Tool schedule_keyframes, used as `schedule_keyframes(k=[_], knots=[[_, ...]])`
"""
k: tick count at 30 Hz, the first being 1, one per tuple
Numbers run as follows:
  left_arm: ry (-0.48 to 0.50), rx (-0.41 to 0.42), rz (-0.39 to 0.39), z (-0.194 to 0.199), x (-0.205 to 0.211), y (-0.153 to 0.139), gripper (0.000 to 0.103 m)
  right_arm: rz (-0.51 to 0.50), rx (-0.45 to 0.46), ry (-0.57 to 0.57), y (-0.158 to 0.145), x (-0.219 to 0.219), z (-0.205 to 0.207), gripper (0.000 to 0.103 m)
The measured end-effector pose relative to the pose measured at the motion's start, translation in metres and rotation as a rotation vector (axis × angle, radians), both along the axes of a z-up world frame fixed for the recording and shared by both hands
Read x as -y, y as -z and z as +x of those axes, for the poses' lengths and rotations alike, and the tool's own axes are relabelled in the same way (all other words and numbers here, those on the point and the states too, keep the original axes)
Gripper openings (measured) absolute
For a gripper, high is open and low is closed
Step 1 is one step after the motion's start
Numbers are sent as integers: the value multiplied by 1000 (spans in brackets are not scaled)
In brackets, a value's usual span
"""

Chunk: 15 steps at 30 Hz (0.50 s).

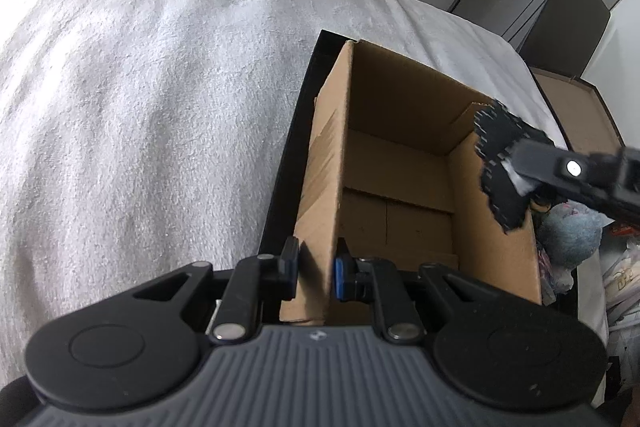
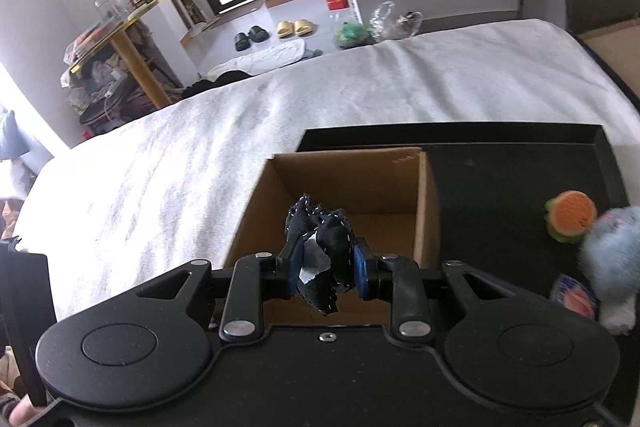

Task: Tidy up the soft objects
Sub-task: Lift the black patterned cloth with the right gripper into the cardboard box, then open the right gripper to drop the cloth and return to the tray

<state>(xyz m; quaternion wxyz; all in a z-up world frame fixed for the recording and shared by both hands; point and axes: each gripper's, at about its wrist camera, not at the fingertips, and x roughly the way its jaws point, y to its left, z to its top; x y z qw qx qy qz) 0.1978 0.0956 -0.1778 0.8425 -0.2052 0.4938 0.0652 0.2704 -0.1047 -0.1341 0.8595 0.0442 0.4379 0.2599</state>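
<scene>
Left claw [image 1: 314, 277]: clamped on the near-left wall of the cardboard box [image 1: 324, 163], one finger outside, one inside. The box stands in a black tray [image 2: 520, 179] on a white-covered bed [image 1: 140, 87]; its interior is open. Right claw [image 2: 326, 267]: closed on a black stitched fabric toy [image 2: 320, 227], held above the box's right rim. A burger plush [image 2: 570, 221] and a blue-grey plush [image 2: 616, 247] lie in the tray right of the box.
</scene>
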Motion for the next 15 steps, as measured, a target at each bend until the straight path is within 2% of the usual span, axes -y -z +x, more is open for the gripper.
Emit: schedule_keyframes(k=[8, 10, 11, 12, 13, 15], knots=[[-11, 2, -17, 0, -8, 0, 15, 26, 8, -40, 1, -29, 10, 29], [-12, 1, -20, 0, -8, 0, 15, 32, 13, -41, 2, -34, 13, 36], [-12, 0, -20, 0, -8, -1, 15, 28, 11, -36, 3, -36, 15, 47], [-10, 0, -19, 0, -8, -1, 15, 24, 4, -37, 4, -37, 16, 53], [-8, -2, -18, 0, -8, -1, 15, 25, 0, -38, 6, -37, 16, 56], [-6, -6, -24, 1, -8, 0, 16, 24, -16, -31, 9, -34, 15, 56]])
